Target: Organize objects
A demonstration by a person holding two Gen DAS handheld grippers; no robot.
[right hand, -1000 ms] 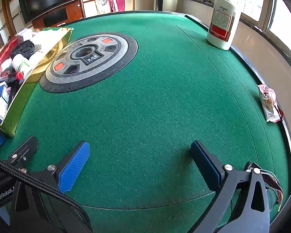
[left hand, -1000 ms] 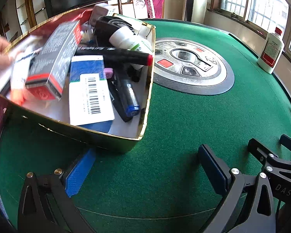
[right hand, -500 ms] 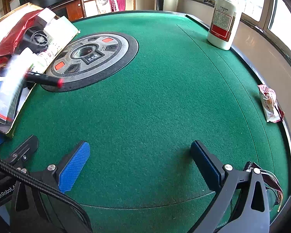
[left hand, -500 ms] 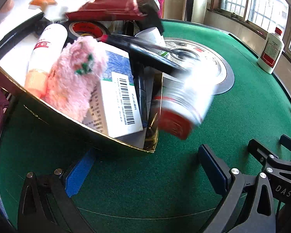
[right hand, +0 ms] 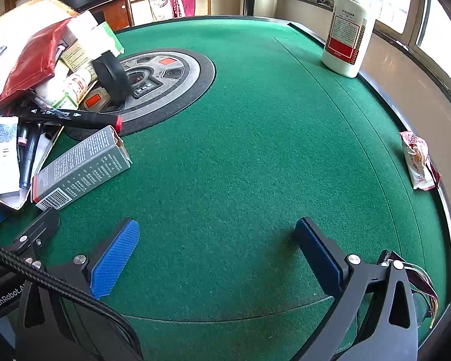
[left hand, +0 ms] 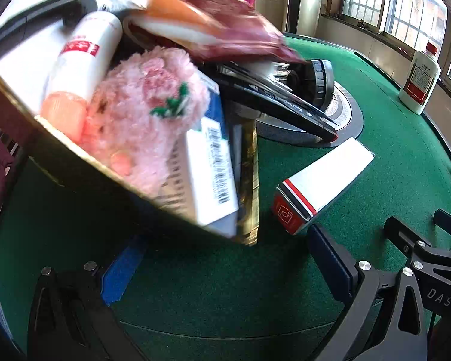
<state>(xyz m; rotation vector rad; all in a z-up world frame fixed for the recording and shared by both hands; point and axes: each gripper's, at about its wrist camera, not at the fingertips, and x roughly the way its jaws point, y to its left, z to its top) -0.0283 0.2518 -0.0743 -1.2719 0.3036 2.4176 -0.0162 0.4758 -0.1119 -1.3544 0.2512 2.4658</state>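
Left gripper (left hand: 225, 267): fingers spread wide, nothing between them, low over green felt table (right hand: 255, 156).
Right gripper (right hand: 216, 258): fingers spread wide, empty, just beside the left one.
Gold box (left hand: 249, 162): tipped steeply toward table centre, contents spilling.
Grey carton (left hand: 321, 180): out on the felt, lying flat beside box corner.
Pink plush (left hand: 144, 114): at box lip, against blue-white carton (left hand: 207, 177).
Black marker (right hand: 72, 115): poking over the edge.
White bottle (right hand: 347, 30): upright, far rim.
Snack packet (right hand: 418, 159): right rim.

"das" on the right hand-held gripper (left hand: 445, 231); "genrobot" on the left hand-held gripper (right hand: 21, 240).
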